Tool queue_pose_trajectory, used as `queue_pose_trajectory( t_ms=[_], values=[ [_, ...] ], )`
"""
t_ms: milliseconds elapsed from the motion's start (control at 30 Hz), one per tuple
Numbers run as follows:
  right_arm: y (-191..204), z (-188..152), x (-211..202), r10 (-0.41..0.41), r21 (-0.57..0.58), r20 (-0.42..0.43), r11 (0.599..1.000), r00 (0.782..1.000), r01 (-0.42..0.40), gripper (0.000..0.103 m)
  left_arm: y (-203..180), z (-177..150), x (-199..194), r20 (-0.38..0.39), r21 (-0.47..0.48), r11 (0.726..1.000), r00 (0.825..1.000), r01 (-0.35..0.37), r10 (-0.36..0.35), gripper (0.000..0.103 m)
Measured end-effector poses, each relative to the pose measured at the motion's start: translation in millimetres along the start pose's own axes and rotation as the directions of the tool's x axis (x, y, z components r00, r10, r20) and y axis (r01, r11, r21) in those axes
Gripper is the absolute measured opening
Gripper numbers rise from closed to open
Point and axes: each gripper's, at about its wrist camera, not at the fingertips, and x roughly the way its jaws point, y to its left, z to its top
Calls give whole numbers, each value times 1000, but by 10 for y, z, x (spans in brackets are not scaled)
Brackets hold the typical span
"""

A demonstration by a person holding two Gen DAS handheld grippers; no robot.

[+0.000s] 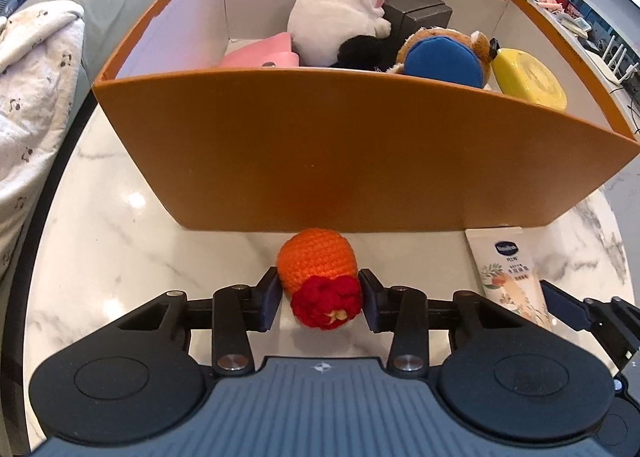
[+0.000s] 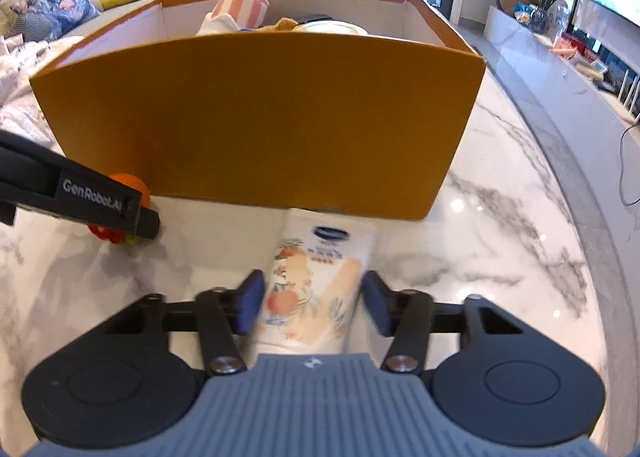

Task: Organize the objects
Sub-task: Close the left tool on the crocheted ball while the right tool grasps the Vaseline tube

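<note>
Two grips closing beside the orange box (image 1: 320, 145).
The left gripper (image 1: 320, 293) jaws are pinching the crocheted toy (image 1: 320, 281), the right gripper (image 2: 314, 299) jaws the lotion tube (image 2: 316, 281), both lying on the surface (image 1: 120, 237); lifting straight up should be clearing the box wall.

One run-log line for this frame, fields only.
left tool: shut on orange crocheted toy | right tool: shut on white lotion tube | both on marble table before orange cardboard box

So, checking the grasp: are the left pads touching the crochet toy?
Touching. The left wrist view shows both pads of the left gripper pressed against the crochet toy.
</note>
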Motion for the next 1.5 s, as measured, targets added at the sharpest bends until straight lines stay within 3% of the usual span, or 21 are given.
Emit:
queue_pose_trajectory(
  t_ms=[667,1500],
  values=[
    [118,-27,-227,34,-49,16,998,999,-33,50,-20,-143,-232,2,52,999,1000,-5,5,47],
    [258,-121,-605,72,-103,60,992,996,-66,49,-94,-332,-713,88,124,992,996,-24,13,47]
  ],
)
